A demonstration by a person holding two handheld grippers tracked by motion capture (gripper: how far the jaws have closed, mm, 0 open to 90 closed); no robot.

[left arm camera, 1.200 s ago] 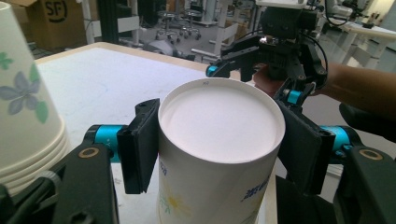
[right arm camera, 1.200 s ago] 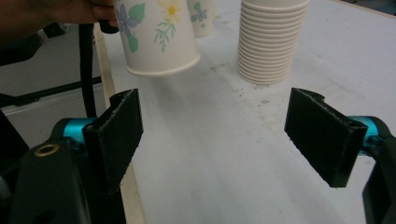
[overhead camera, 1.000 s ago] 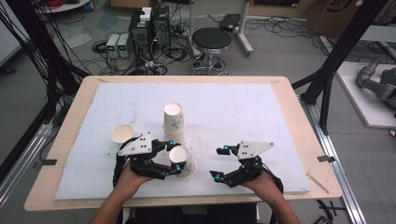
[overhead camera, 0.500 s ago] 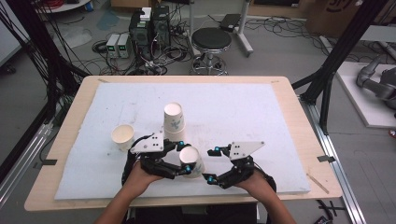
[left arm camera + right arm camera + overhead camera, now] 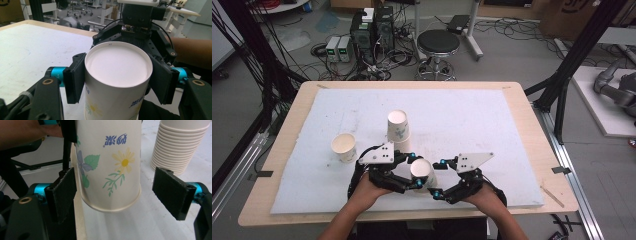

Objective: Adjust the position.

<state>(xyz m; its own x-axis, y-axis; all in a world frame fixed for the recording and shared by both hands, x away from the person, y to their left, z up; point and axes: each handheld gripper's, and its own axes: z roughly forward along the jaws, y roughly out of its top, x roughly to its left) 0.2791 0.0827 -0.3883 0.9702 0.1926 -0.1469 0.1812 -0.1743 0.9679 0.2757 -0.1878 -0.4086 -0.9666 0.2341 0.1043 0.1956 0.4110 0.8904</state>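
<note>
A flower-printed paper cup (image 5: pixel 423 170) hangs upside down above the mat's front edge, and my left gripper (image 5: pixel 416 171) is shut on it. Its white base (image 5: pixel 117 63) faces the camera in the left gripper view, with both pads (image 5: pixel 75 77) pressed on the wall. My right gripper (image 5: pixel 438 177) stands open just right of the cup. In the right gripper view the cup (image 5: pixel 110 162) hangs between the wide jaws of the right gripper (image 5: pixel 116 195), and neither pad touches it. An upside-down stack of cups (image 5: pixel 398 126) stands behind, also at the right gripper view's right as the stack (image 5: pixel 180 145).
One upright paper cup (image 5: pixel 344 147) sits left of the left hand. The white mat (image 5: pixel 472 120) covers most of the wooden table (image 5: pixel 532 130). A stool (image 5: pixel 438 47), computers and cables stand on the floor beyond the far edge.
My left gripper has carried the cup to the right, up to the right gripper's open jaws. The right hand has barely shifted.
</note>
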